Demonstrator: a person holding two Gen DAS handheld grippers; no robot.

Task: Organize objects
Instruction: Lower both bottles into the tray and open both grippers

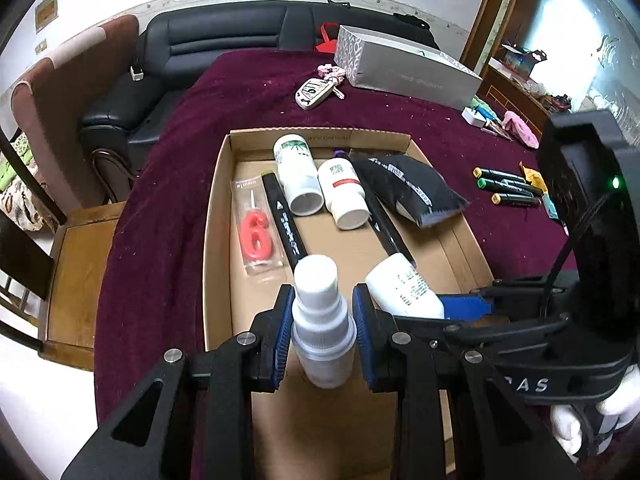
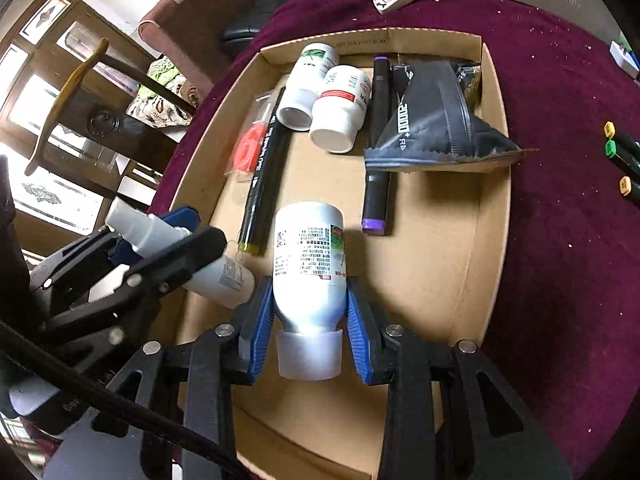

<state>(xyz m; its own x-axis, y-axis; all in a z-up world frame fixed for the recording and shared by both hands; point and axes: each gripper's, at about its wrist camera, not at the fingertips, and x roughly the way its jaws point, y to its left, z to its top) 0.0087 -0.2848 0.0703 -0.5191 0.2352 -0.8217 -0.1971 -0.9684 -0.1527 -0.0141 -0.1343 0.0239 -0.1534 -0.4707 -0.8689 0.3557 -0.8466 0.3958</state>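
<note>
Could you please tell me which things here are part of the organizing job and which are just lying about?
In the job: spray bottle in left jaws, white bottle in right jaws, cardboard box, loose markers.

Lying about: key fob, grey gift bag, black sofa.

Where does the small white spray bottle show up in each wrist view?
Left wrist view: the small white spray bottle sits bottom centre, clamped in the left gripper, nozzle pointing away over the cardboard box.
Right wrist view: the bottle is at the left edge, nozzle towards upper left.
Shared landmark: the red number-six candle in the box.
</note>
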